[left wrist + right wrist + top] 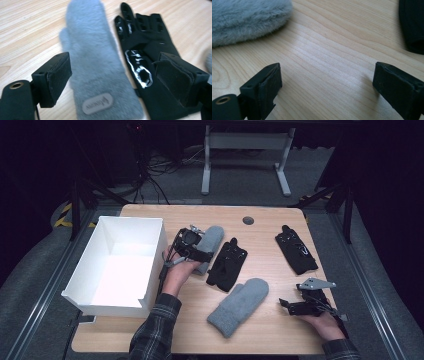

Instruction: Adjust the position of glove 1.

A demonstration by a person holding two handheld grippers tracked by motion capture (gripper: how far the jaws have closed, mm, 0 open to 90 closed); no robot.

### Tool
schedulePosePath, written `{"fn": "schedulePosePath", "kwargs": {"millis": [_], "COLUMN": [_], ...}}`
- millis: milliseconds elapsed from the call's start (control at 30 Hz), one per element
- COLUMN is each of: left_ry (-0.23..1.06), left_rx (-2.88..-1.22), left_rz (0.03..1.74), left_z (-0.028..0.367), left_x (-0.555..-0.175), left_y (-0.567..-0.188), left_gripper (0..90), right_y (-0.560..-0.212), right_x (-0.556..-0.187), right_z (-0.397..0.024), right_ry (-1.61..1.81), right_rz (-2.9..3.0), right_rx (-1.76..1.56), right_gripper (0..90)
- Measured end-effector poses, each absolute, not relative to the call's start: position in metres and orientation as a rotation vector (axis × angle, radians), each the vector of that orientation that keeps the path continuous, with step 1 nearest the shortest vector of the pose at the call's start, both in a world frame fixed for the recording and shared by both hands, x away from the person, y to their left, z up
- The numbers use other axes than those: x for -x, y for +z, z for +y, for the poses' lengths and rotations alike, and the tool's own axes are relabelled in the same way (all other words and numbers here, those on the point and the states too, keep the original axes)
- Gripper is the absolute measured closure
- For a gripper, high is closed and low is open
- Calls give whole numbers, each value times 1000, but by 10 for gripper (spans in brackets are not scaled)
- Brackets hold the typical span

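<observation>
The left gripper [110, 77] hangs over a grey mitten [97, 67] with its jaws spread wide and nothing pinched between them; the right gripper [324, 87] rests low over bare table [329, 50], jaws likewise spread and empty. Taking the white box [150, 227] as the landmark, this mitten lies just to the right of the box's right wall, with a black glove [227, 265] touching or almost touching its far side. From the look of it, the step in hand is picking up the mitten, probably to drop it in the box. To do that well, I would come down near the cuff, where the small label patch [98, 103] sits, and set the jaws across the mitten's width so both pads meet fleece. The right pad [175, 77] now hangs over the black glove, so the gripper should shift towards the box first, or it may catch both. The fleece is soft and will squash, so close fully before lifting. The mitten's long axis runs away from the person, tilted a little to the right in the high view; its rounded fingertip end points to the table's far edge and the cuff points back towards the person's left hand [176, 272].
</observation>
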State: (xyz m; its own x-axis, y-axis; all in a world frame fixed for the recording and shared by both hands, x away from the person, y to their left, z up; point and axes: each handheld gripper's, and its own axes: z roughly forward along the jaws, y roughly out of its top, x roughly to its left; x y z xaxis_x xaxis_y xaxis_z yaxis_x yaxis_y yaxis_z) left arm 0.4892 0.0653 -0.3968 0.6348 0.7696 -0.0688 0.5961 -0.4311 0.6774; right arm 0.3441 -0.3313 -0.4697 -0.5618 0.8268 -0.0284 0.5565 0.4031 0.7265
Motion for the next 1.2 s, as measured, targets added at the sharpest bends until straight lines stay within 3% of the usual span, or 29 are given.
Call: {"fn": "schedulePosePath", "kwargs": {"millis": [400,800,933,1033,1200], "left_ry": [299,271,264,257,212], "left_rx": [-2179,-2248,-2264,-2259,-2249], "left_rz": [1142,1170,1173,1167,1155], "left_z": [62,49,49,50,52], "left_x": [-530,-541,-542,-541,-540], "left_y": [-421,-446,-449,-451,-449], "left_gripper": [152,179,225,305,594], "right_y": [-470,-470,-470,-470,-470], "right_x": [-344,-344,-344,-344,-345], "right_z": [-331,-331,-331,-331,-331], "right_ry": [963,963,963,963,963], "right_rz": [2281,2282,2282,2282,2282], "right_rx": [-1189,-1188,-1188,-1187,-1187], "right_gripper": [85,85,85,84,84]}}
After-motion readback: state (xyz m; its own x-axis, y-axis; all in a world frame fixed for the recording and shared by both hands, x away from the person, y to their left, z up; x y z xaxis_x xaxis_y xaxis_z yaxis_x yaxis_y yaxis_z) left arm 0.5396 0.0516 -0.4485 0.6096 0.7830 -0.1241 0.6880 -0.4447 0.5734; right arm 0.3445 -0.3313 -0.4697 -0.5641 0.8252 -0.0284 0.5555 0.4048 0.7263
